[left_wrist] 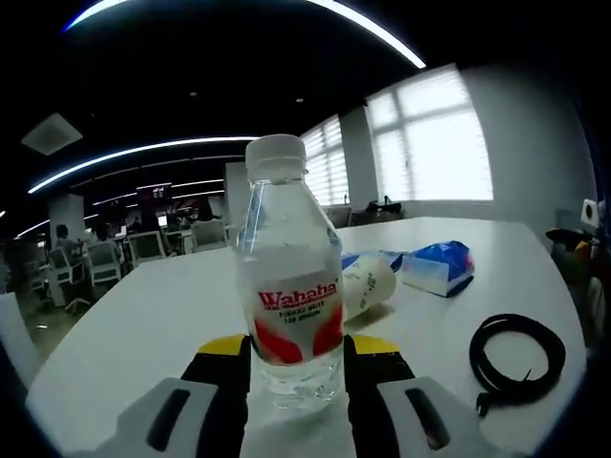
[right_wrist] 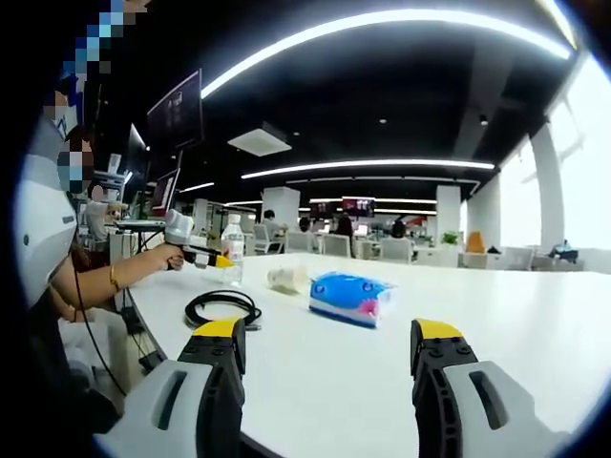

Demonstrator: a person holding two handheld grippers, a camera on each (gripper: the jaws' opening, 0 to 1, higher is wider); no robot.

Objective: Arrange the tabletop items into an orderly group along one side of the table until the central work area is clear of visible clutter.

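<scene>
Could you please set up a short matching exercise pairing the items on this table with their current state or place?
Things:
1. water bottle
2. black cable
3. tissue pack
4. right tongs

States:
a. lying coiled on the table
b. open, holding nothing
c. upright between the left tongs
d. blue, lying flat beside a white wrapped item

Pairs: 1-c, 2-a, 3-d, 4-b

Water bottle before tissue pack, cable right.
</scene>
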